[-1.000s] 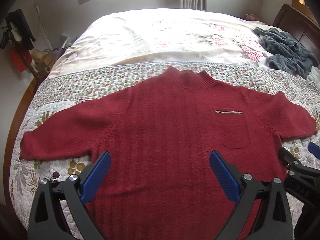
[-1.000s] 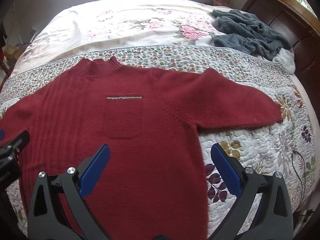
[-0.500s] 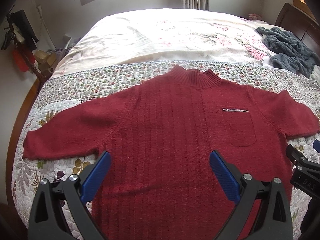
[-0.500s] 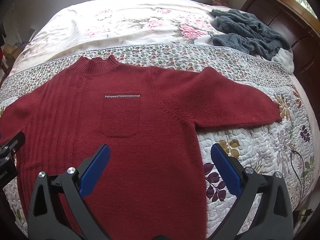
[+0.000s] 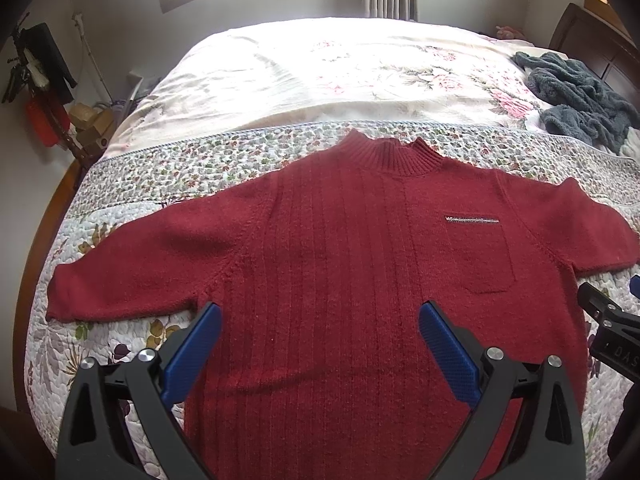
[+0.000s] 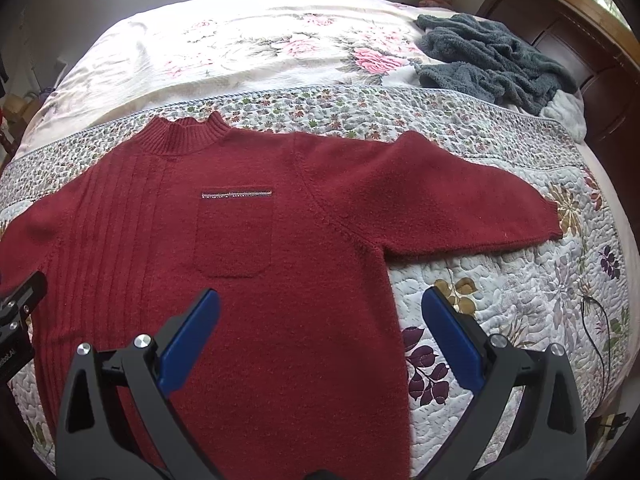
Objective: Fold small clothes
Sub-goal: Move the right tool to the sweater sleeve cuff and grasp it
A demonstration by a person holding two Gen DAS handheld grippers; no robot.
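Observation:
A dark red knit sweater (image 5: 340, 264) (image 6: 248, 280) lies flat and face up on the quilted bed, collar away from me, both sleeves spread sideways, a chest pocket (image 6: 234, 232) with a silver trim on its front. My left gripper (image 5: 320, 320) hangs open above the sweater's lower body, holding nothing. My right gripper (image 6: 320, 312) is open too, over the sweater's right side edge, its right finger above the quilt. The right gripper's body (image 5: 612, 332) shows at the left wrist view's right edge.
A floral quilt (image 6: 500, 300) covers the near half of the bed, a pale flowered sheet (image 5: 320, 68) the far half. A grey fleecy garment (image 6: 492, 56) lies crumpled at the far right by the dark wooden headboard (image 6: 592, 64). Clutter (image 5: 88, 124) stands beside the bed's left.
Both grippers have drawn back and risen a little, so the sweater sits slightly farther off in both views. The sweater itself has not moved. Both grippers stay open.

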